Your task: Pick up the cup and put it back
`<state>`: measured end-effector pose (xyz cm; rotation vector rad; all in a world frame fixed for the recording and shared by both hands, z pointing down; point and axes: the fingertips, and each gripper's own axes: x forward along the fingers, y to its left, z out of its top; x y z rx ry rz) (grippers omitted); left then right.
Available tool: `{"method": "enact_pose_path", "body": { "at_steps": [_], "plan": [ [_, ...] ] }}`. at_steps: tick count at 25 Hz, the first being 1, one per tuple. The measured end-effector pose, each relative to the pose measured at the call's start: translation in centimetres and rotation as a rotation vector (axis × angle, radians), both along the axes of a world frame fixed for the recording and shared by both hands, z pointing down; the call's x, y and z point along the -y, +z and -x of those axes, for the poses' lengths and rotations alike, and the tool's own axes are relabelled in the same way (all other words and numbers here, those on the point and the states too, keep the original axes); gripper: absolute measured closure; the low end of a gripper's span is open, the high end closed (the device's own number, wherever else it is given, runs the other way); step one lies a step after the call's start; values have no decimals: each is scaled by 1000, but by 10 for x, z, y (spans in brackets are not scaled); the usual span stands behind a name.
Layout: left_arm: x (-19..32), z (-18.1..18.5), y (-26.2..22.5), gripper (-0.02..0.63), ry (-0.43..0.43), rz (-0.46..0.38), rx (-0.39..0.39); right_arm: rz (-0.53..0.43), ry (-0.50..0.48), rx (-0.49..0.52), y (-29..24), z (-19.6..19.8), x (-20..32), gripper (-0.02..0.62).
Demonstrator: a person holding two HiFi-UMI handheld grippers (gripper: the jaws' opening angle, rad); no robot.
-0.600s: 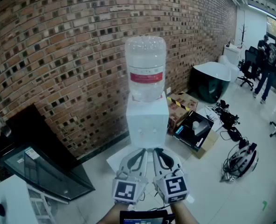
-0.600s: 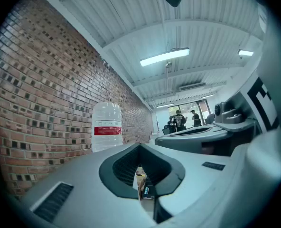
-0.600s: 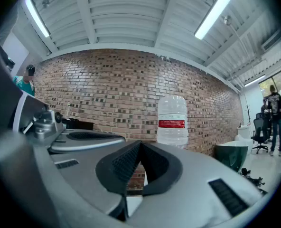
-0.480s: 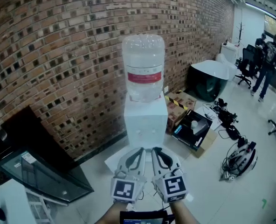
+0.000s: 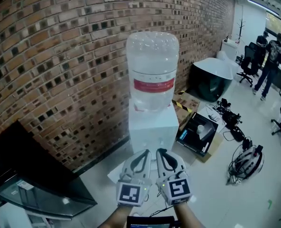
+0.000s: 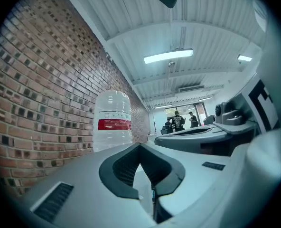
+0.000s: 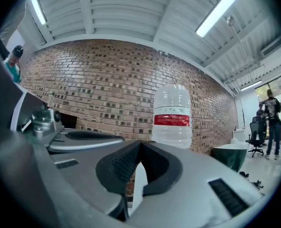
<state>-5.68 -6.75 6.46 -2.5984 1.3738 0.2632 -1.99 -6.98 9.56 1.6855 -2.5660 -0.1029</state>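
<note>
Left hand-held gripper: closed, jaw tips met, nothing between. Right hand-held gripper: likewise closed and empty. Held side by side, almost touching, low and centre in the head view, marker cubes toward the camera, noses toward the water dispenser.

Straight ahead: white dispenser body on the floor against the brick wall, topped by a clear upturned water bottle with a red label band. Just right of the dispenser: cardboard boxes, one open with a black case inside. Farther right: a dark green tub, a tangle of cables and a helmet-like device on the floor, two people standing far back near office chairs. At lower left: a dark glass-fronted cabinet.

Cup: not made out in any view.
</note>
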Motion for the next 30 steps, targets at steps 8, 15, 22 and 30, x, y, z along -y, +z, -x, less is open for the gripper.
{"method": "enact_pose_path", "body": {
  "at_steps": [8,15,22,30],
  "plan": [
    [40,-10,7,603,14,-14,-5,-2,15,11,7,-8,38,591],
    [63,-26,25,603,-49,-6,-15,9,-27,33,26,-29,63,589],
    [82,-29,74,603,-124,40,-18,30,-79,41,74,-33,82,589],
    [97,-30,185,603,-160,63,-4,45,-102,41,185,-35,100,557]
  ]
}}
